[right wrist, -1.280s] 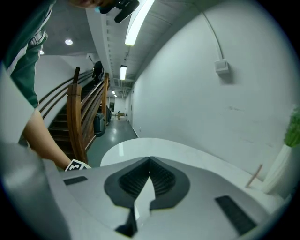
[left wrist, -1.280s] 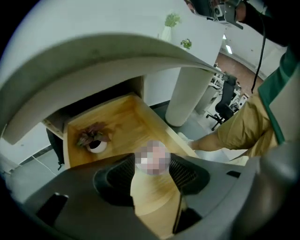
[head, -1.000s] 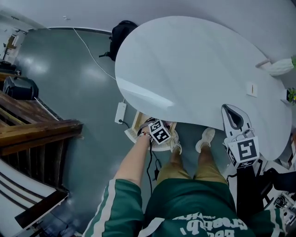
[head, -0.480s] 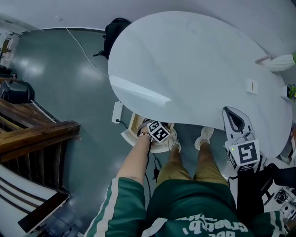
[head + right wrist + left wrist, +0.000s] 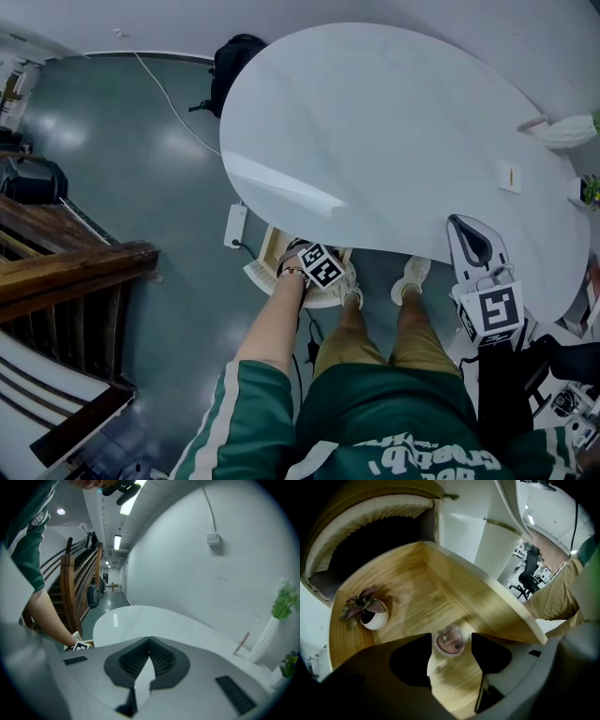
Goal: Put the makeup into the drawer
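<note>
Left tool is pointing steeply down into the open wooden drawer. Its jaws are standing apart, having just been opening. The heart-shaped makeup compact is lying on the drawer floor between them, and the jaws are not clamping it. A small potted plant is sitting at the drawer's left side, well apart from the compact. Right tool is hovering over the edge of the white tabletop, its jaw tips meeting and gripping nothing.

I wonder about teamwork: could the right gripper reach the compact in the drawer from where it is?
Probably not: the right gripper is above the table, while the compact lies in the drawer below its edge.
</note>
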